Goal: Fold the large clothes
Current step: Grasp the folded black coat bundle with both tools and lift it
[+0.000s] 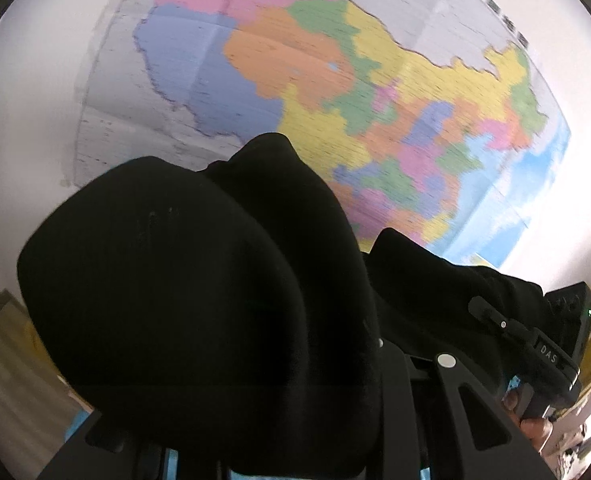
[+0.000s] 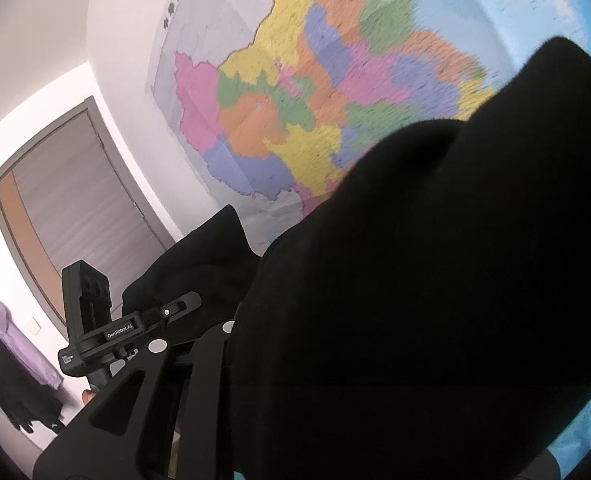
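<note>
A black garment (image 1: 175, 300) is bunched up in front of the left wrist camera and hides my left fingertips. In the right wrist view the same black garment (image 2: 415, 280) fills the lower right and covers my right fingertips. My right gripper (image 1: 475, 304) shows at the right of the left wrist view, its tip buried in the cloth. My left gripper (image 2: 191, 300) shows at the lower left of the right wrist view, also clamped on a fold. The cloth hangs between the two grippers, lifted in the air.
A large coloured wall map (image 2: 295, 80) on a white wall fills the background, also seen as the map (image 1: 335, 80). A grey door (image 2: 75, 208) stands at the left, with purple clothing (image 2: 3, 332) hanging beside it. Blue fabric (image 2: 587, 432) shows at the lower right.
</note>
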`<state>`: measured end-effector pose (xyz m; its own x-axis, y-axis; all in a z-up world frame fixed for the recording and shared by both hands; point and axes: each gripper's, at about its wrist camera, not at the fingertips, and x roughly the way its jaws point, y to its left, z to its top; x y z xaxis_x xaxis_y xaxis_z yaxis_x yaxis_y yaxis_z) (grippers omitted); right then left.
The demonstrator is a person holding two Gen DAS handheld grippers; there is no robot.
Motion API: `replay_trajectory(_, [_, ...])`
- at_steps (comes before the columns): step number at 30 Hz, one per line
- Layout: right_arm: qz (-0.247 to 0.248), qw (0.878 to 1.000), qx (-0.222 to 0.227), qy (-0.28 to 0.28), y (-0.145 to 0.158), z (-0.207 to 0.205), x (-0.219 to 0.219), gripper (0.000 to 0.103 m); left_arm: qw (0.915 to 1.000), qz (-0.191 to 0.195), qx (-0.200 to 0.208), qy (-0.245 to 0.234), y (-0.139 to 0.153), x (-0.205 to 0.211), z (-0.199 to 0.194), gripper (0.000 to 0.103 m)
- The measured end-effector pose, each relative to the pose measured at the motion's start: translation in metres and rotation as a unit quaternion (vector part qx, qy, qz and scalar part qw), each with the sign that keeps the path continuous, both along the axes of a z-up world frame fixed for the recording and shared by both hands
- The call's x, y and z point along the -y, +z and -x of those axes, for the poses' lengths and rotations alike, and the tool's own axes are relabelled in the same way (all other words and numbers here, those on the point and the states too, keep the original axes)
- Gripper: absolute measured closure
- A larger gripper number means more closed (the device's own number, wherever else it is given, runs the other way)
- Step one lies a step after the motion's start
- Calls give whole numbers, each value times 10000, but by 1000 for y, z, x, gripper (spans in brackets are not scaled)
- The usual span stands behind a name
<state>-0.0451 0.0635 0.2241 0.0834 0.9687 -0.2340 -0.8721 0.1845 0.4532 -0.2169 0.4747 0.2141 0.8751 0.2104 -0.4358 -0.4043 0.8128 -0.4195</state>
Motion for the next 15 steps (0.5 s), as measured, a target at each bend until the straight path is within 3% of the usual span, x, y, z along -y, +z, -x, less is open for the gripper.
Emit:
replay_trajectory(6, [41, 9999, -12, 108, 5, -16, -45, 82, 9997, -33, -53, 220, 1, -33, 4, 78])
replay_trajectory(9, [81, 9999, -13, 149, 9, 3, -89, 82, 9995, -41, -68, 297, 0, -49, 3, 78])
replay_trajectory(15, [153, 9997, -43, 158, 6, -12, -120, 82, 9991, -21, -122, 395, -3, -71, -4, 78])
